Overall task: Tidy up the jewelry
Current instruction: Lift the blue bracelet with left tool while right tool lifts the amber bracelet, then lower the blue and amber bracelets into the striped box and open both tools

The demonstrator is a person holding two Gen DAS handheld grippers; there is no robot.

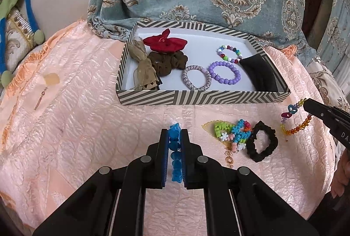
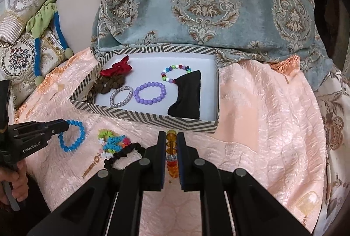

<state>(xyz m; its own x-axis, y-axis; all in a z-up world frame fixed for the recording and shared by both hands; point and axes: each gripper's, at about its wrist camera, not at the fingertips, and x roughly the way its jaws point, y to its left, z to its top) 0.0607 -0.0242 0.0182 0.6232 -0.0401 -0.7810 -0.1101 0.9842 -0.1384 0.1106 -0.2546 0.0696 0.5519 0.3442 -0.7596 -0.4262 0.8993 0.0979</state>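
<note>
Left wrist view: your left claw point(image 1: 174, 137) is clamped on the blue bead bracelet point(image 1: 175, 153), whose beads sit pinched between the pads above the peach bedspread point(image 1: 76, 118). Just right of it lie a bright beaded cluster point(image 1: 235, 134) and a black scrunchie point(image 1: 262, 141), touching each other on the bedspread. Beyond them stands the striped box point(image 1: 196, 98), holding, from left to right, a tan ribbon point(image 1: 143, 65), a red bow point(image 1: 165, 41), a brown scrunchie point(image 1: 167, 61), a silver bracelet point(image 1: 196, 77), a purple bracelet point(image 1: 224, 72), a multicolour bracelet point(image 1: 229, 53) and a black cloth point(image 1: 259, 74). At the far right, your right claw point(image 1: 306, 104) is closed on the amber bead bracelet point(image 1: 296, 121), which hangs from its tip, outside the box.
</note>
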